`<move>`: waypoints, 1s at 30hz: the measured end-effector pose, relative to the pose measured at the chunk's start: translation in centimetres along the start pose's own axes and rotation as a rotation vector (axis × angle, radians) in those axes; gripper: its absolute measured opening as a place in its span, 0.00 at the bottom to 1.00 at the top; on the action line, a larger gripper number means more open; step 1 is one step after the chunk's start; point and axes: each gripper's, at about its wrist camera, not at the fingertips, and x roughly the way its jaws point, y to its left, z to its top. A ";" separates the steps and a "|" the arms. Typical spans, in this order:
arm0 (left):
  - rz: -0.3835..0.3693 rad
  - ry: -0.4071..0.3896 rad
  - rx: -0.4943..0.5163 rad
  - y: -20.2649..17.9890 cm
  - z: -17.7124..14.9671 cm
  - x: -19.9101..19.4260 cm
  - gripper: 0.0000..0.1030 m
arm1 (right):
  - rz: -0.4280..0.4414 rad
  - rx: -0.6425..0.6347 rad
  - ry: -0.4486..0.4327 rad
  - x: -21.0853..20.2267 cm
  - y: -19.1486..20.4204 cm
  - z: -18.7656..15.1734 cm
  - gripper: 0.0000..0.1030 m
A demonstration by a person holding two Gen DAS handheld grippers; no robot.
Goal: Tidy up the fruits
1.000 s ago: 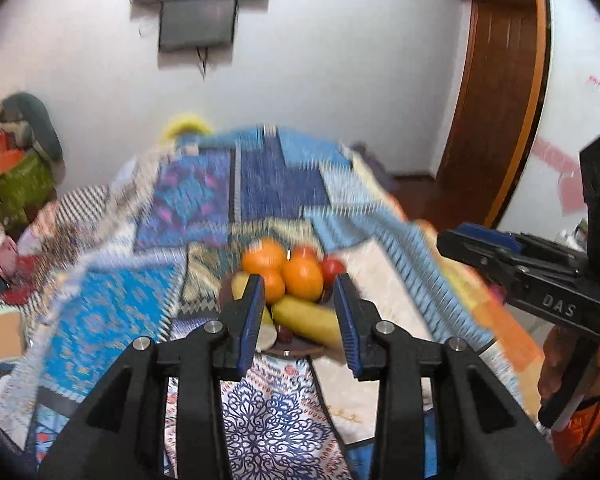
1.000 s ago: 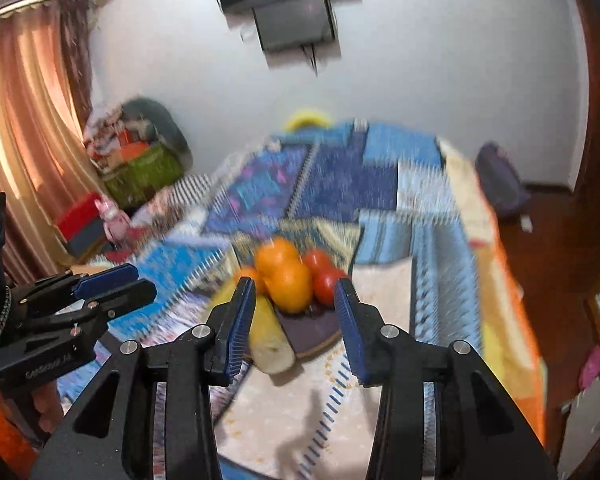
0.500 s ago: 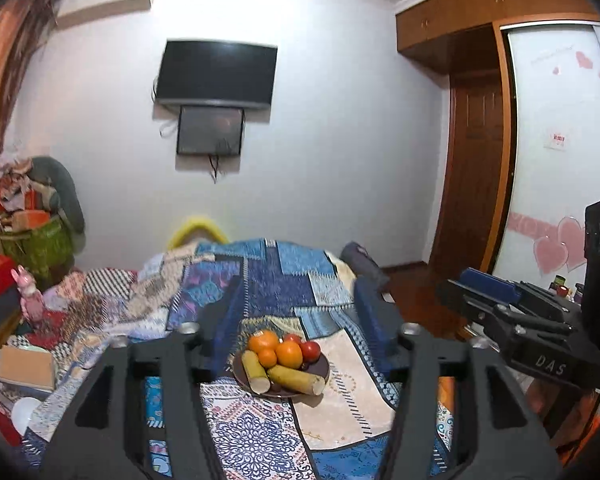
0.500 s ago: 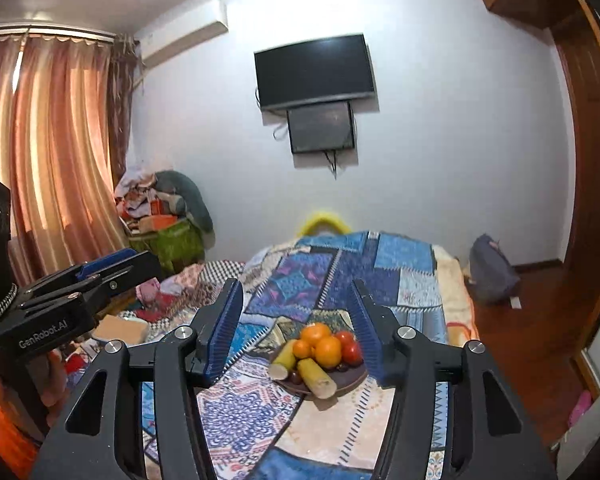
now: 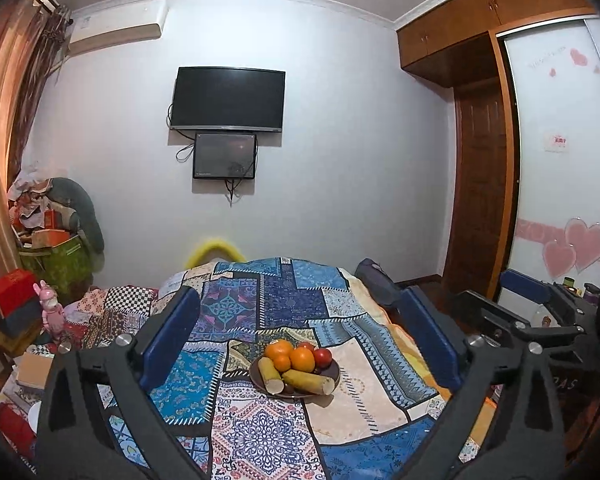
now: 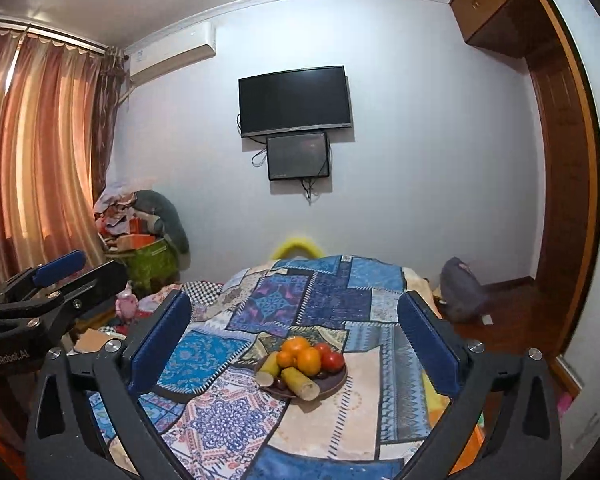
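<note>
The plate (image 5: 256, 376) is mostly hidden under fruit, and small dark fruits (image 6: 281, 383) on it are too small to tell. At lower right, the bed (image 6: 364, 408) is cut off by the fingers (image 6: 428, 352).

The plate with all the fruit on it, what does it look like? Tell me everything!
The plate is round, dark brownish and shallow, resting flat on the patchwork quilt on the bed. Piled on it are oranges, red fruits that could be tomatoes or apples, and pale yellow-green stalk pieces with cut ends, one jutting over the near rim. Something small and dark lies beneath them, too hidden to name. Nothing else touches the plate.
</note>
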 end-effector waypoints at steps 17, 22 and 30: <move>0.006 0.006 0.005 0.0 -0.8 -0.6 1.00 | -0.026 -0.023 -0.006 -1.3 0.3 -0.5 1.00; 0.007 0.007 0.001 0.2 -0.9 -0.7 1.00 | -0.028 -0.025 -0.005 -1.3 0.3 -0.5 1.00; 0.007 0.011 -0.002 0.3 -0.8 -0.6 1.00 | -0.035 -0.026 -0.005 -1.4 0.4 -0.5 1.00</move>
